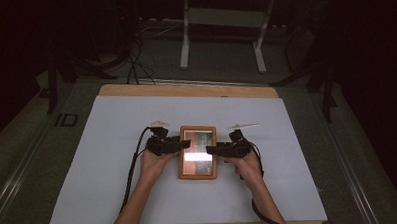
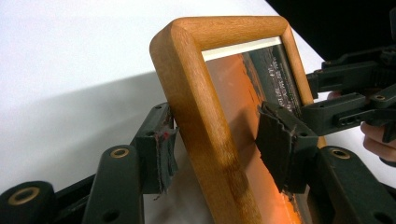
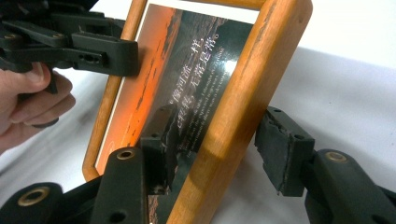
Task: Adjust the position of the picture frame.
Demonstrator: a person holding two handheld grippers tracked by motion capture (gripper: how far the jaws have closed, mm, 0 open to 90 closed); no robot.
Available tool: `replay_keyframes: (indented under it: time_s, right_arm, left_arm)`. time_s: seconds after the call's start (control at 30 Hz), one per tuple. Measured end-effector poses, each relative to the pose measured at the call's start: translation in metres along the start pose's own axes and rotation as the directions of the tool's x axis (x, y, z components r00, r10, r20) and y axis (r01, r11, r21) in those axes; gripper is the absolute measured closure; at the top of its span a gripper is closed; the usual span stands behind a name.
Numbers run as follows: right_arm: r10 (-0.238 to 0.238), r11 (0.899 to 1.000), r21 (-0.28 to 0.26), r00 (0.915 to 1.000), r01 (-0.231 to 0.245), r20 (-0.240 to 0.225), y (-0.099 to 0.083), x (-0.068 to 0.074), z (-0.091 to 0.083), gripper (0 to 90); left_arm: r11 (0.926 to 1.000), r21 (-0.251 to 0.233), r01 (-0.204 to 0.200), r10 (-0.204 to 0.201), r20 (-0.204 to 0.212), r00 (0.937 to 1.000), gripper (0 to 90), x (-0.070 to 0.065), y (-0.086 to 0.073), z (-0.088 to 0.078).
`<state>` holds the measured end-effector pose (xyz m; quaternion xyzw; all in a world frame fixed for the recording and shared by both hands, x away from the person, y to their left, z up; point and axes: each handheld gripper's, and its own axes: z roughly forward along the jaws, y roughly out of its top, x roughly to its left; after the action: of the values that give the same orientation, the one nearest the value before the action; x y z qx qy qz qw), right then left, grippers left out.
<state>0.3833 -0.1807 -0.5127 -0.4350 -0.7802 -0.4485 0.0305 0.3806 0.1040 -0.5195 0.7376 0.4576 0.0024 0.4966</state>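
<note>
A wooden picture frame with a sunset print under glass lies flat in the middle of the white table cover. My left gripper straddles its left rail: one pad sits by the rail's outer edge and the other pad stands over the glass, clear of the wood. My right gripper straddles the opposite rail, with its outer pad a gap away from the wood. Both grippers are open. Each gripper view also shows the other gripper across the frame.
Two small pale pieces lie behind the frame, one at left and one at right. The white cover spreads wide on every side. A cable trails from my left gripper. Beyond the table stands a white desk frame.
</note>
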Motion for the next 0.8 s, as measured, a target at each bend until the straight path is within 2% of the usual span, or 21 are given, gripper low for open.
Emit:
replay_keyframes:
  time_s: [0.27, 0.8]
  right_arm:
    - [0.074, 0.997, 0.004, 0.9973, -0.074, 0.002, -0.004, -0.008, 0.009, 48.7]
    - [0.076, 0.997, -0.002, 0.997, -0.076, 0.018, -0.005, -0.007, 0.008, 48.7]
  left_arm:
    - [0.9976, 0.019, 0.067, -0.067, -0.017, 0.9976, 42.5, 0.007, -0.005, 0.012]
    - [0.9983, 0.037, 0.045, -0.045, 0.004, 0.999, 42.4, 0.01, -0.003, 0.012]
